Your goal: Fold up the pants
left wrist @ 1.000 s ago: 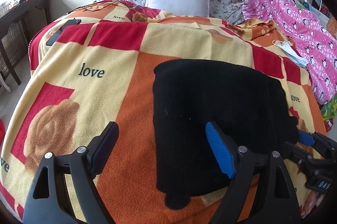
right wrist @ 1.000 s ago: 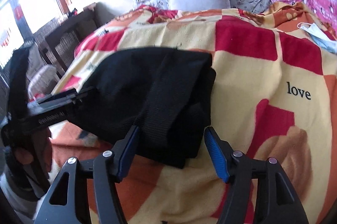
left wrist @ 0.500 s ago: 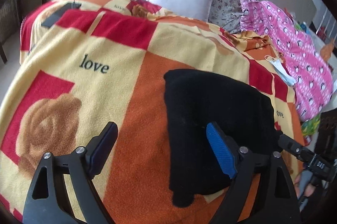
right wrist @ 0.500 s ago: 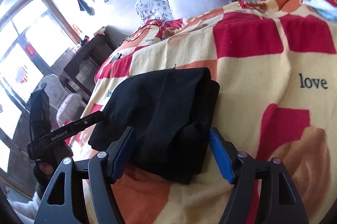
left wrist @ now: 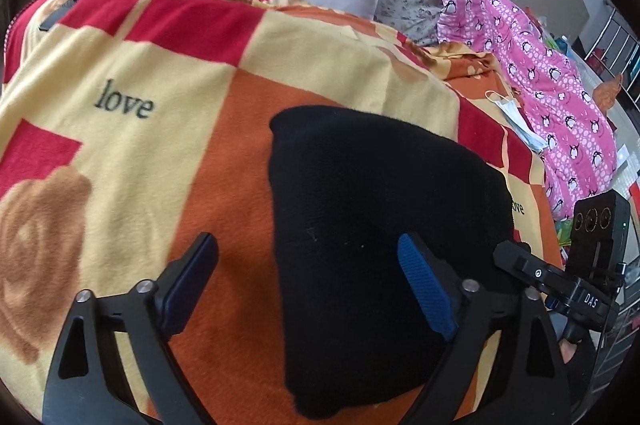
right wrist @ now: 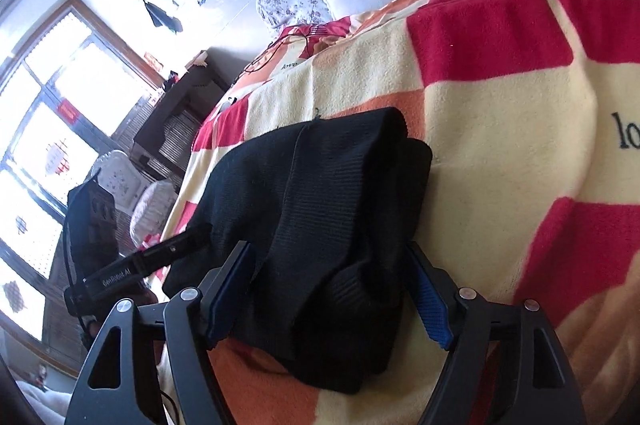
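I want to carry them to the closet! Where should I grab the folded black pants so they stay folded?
Probably the thick stacked end of the folded black pants, coming from the near side where the right gripper already straddles it. The layers pile up there, so one pinch should catch them all; the flat far end is thinner.

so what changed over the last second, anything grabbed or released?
Nothing grabbed or released. Both cameras tilted and the other gripper shifted in each view; the left gripper and right gripper remain open. The folded black pants lie unchanged on the blanket.
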{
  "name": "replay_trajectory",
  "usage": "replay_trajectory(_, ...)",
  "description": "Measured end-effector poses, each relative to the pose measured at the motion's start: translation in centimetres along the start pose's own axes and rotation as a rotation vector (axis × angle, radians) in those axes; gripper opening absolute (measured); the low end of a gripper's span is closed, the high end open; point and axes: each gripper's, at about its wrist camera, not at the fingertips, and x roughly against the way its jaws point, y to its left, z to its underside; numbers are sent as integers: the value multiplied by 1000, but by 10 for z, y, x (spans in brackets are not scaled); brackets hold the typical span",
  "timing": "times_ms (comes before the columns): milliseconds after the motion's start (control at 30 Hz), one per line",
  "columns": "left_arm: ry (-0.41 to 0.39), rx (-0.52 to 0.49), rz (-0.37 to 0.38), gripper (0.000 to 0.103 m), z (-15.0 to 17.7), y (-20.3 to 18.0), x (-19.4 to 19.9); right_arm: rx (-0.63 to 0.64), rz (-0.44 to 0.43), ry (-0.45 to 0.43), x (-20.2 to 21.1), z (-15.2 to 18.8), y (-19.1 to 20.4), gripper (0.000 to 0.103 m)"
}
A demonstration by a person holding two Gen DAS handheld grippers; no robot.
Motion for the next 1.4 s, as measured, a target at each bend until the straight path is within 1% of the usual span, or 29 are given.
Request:
replay_trajectory(67,-3,4,2,99,0,-1,-3,-1,-7,-9,-1,1,1,79)
replay_trajectory(133,-3,-5,-5,99,1,-4,-3,-9,-10,-24,-2,2,1,79)
replay_trajectory(167,-1,-5,4,99,2,-4,-3,-12,-4,-30,-3,2,1,75)
replay_trajectory(200,-1,-5,11,98,2,-5,-3,-4,15,-34,-2,2,3,62)
replay_trajectory(233,1,-10,23,88,3,-6,-3,7,32,-46,1,3,5,56)
replay_trajectory(267,6,-18,48,69,3,-9,-1,7,25,-53,2,3,5,52)
replay_trajectory(300,9,-29,68,62,2,-12,0,6,18,-61,5,3,7,47)
replay_trajectory(367,-15,-77,32,50,2,-23,9,30,29,-74,10,1,14,43)
replay_trajectory(433,-27,-103,27,45,2,-30,18,48,21,-95,18,0,23,41)
replay_trajectory(567,-66,-109,65,45,-1,-36,47,80,-3,-139,43,-1,43,40)
replay_trajectory(700,-99,-141,78,45,1,-45,73,115,-12,-162,66,4,61,40)
replay_trajectory(833,-78,-148,94,45,12,-42,78,140,-9,-158,78,13,71,40)
replay_trajectory(967,-44,-160,52,45,33,-40,64,123,11,-115,70,31,61,41)
replay_trajectory(1033,-13,-169,4,45,46,-36,49,110,62,-64,56,42,49,43)
replay_trajectory(1067,-11,-173,-22,53,52,-35,43,108,96,-41,50,46,46,44)
replay_trajectory(1100,-33,-173,-29,57,56,-33,44,108,141,-22,45,51,41,48)
replay_trajectory(1133,-59,-174,-41,63,59,-32,47,107,150,-23,45,55,39,49)
replay_trajectory(1167,-66,-179,-64,68,60,-33,49,97,140,-28,49,56,38,49)
replay_trajectory(1200,-69,-185,-73,69,60,-33,51,97,142,-32,55,57,39,49)
replay_trajectory(1300,-87,-198,-98,69,58,-34,58,152,220,-61,74,53,52,49)
replay_trajectory(1333,-96,-199,-107,69,57,-34,61,162,227,-75,79,51,55,49)
replay_trajectory(1400,-114,-199,-123,69,57,-34,66,188,202,-100,89,49,66,49)
